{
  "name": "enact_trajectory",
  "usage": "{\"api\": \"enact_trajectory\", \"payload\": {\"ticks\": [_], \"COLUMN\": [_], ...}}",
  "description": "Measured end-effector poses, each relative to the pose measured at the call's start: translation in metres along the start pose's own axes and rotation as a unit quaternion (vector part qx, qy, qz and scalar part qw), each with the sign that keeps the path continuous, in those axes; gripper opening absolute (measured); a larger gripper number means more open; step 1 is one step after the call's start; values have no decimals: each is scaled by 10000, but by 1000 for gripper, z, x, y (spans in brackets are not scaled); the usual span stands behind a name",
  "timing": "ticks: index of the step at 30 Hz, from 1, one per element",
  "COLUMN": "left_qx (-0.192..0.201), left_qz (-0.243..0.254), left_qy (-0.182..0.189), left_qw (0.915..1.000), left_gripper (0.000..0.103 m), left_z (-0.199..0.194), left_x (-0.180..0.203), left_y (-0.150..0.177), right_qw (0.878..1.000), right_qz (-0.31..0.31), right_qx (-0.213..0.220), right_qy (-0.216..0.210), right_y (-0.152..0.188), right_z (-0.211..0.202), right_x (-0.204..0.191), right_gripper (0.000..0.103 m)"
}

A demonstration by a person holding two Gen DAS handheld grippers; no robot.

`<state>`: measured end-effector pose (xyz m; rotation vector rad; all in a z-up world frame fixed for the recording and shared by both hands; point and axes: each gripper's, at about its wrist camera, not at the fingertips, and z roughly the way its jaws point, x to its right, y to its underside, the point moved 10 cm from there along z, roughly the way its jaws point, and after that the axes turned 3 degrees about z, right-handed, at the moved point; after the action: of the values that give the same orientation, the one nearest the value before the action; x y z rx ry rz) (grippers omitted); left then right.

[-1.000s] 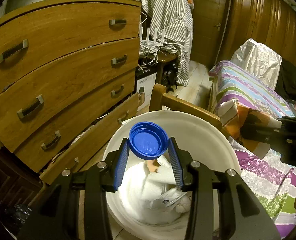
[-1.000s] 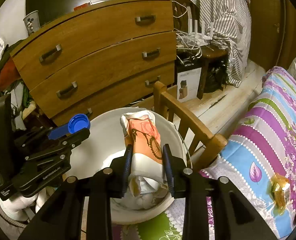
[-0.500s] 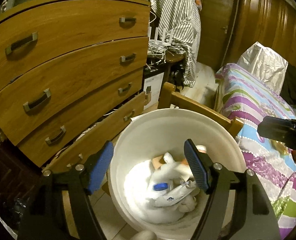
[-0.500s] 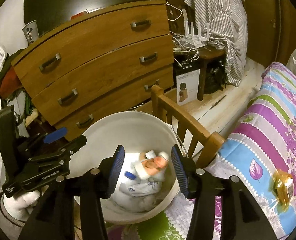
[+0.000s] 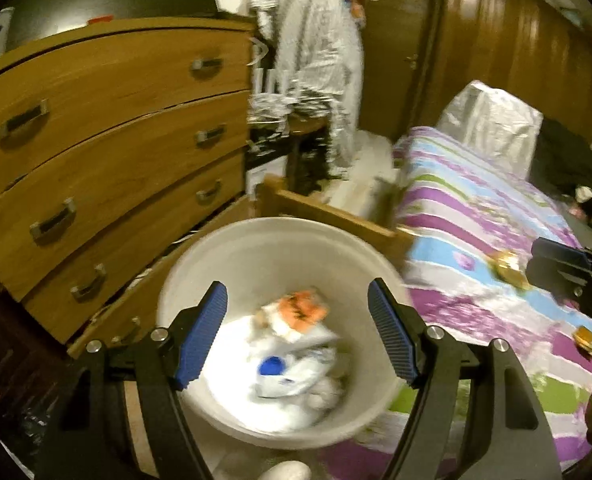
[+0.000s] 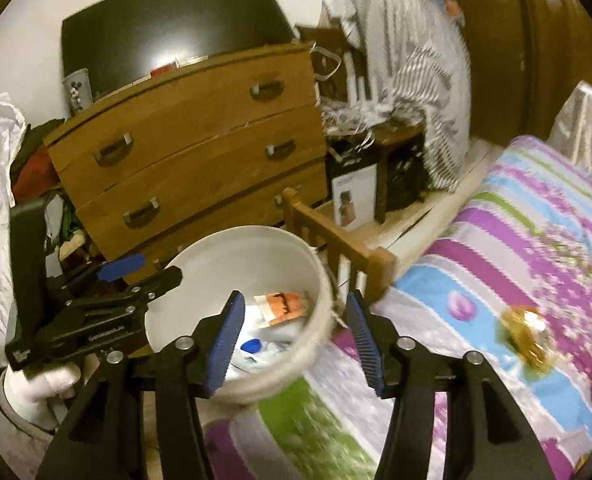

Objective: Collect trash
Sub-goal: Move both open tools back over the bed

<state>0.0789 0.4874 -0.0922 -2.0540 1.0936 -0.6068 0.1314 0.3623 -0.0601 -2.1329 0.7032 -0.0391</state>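
Right wrist view: right gripper point(image 6: 292, 336) and left gripper point(image 5: 298, 332) both spread, empty, above bucket point(image 6: 200, 256). Risk: gold wrapper point(image 6: 526, 336), right of bucket on bedspread point(image 6: 516, 240), may crumple or slip when pinched.

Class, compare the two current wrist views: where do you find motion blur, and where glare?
Left wrist view: the white plastic bucket and its trash smear with motion blur; the open left gripper stays crisp. Right wrist view: the striped bedspread blurs, and a soft glare patch sits on the dark television screen.
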Motion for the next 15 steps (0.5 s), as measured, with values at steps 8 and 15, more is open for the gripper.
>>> {"api": "enact_trajectory", "payload": {"ticks": [8, 15], "left_qx": [-146, -517], "left_qz": [717, 1507], "left_qy": [871, 1756], "left_qw": [9935, 9715], "left_gripper": [70, 70], "left_z": [1, 1], "left_x": [119, 235], "left_y": [22, 63], "right_qw": [9973, 9890], "right_qz": [196, 816], "right_qx": [494, 540], "right_qy": [500, 1105], "right_y": [53, 138], "right_z": [-103, -186], "right_x": [60, 157], "right_gripper": [77, 83]}}
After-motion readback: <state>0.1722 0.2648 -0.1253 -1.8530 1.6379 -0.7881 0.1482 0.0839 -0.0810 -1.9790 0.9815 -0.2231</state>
